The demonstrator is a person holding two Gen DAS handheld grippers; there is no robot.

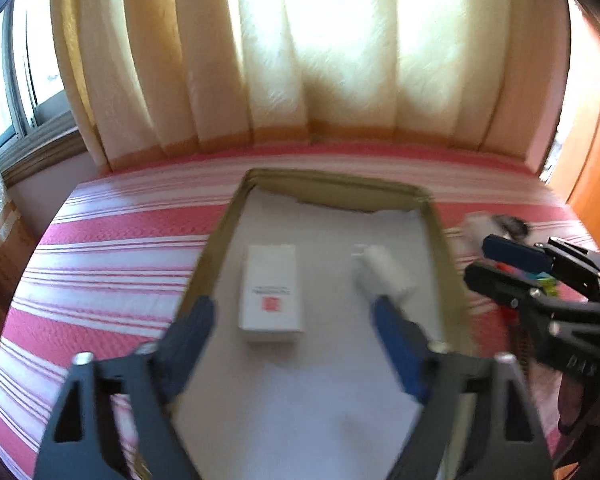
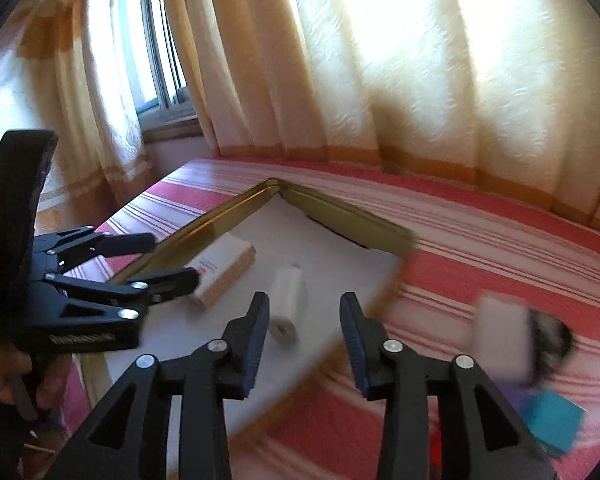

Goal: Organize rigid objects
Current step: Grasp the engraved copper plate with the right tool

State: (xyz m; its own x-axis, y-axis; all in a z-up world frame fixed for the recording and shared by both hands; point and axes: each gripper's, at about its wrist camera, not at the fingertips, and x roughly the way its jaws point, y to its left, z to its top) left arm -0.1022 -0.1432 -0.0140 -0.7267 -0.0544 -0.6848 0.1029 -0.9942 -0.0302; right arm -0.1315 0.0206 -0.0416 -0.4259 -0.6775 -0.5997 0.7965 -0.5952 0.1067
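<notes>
Striped bedspread [image 1: 100, 256] carries our tray [image 1: 216, 236] with box [image 1: 271, 292] and tube [image 1: 380, 276]; both grippers, left [image 1: 296, 340] and right [image 2: 305, 332], are released, grasping nothing.

Both grippers — left gripper [image 1: 290, 316], right gripper [image 2: 304, 320] — black plastic frames, blue pads, silver screws.
</notes>
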